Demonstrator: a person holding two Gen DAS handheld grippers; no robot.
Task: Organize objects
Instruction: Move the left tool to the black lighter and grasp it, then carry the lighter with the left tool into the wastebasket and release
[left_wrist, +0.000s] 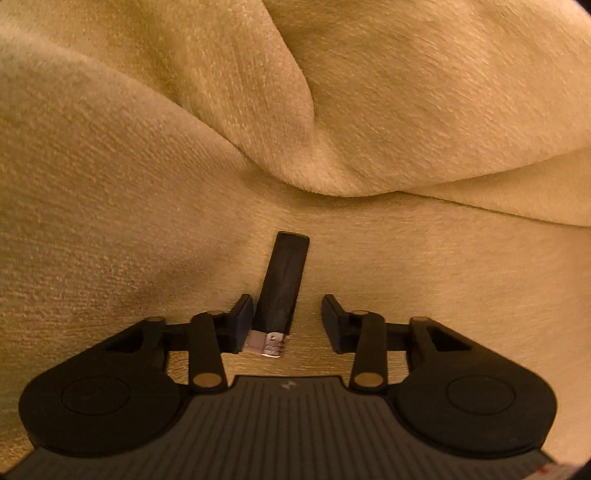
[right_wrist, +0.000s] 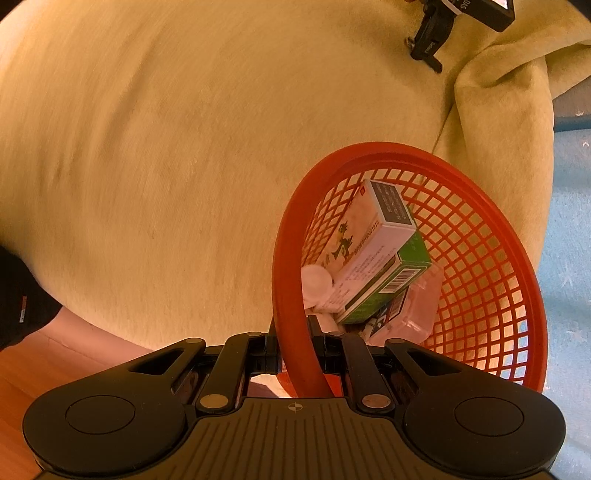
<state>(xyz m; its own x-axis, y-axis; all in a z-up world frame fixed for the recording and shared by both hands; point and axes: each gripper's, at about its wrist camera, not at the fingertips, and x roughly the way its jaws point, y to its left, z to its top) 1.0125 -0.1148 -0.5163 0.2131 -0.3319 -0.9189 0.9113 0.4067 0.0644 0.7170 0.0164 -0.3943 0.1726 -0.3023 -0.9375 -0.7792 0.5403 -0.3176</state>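
Note:
A black USB stick (left_wrist: 282, 288) with a silver plug lies on the cream plush blanket (left_wrist: 110, 184). My left gripper (left_wrist: 288, 321) is open around it, the left finger touching its side, the right finger apart. My right gripper (right_wrist: 293, 343) is shut on the rim of a red mesh basket (right_wrist: 291, 236) at the bed's edge. The basket holds a pink-white box (right_wrist: 373, 229), a green box (right_wrist: 399, 284), a clear pink case (right_wrist: 417, 306) and a white round lid (right_wrist: 316, 284). The left gripper also shows at the top of the right wrist view (right_wrist: 432, 37).
A thick fold of blanket (left_wrist: 388, 110) rises just beyond the stick. In the right wrist view the blanket (right_wrist: 166, 166) covers the bed; blue floor (right_wrist: 569, 258) lies to the right and wooden floor (right_wrist: 22, 376) at lower left.

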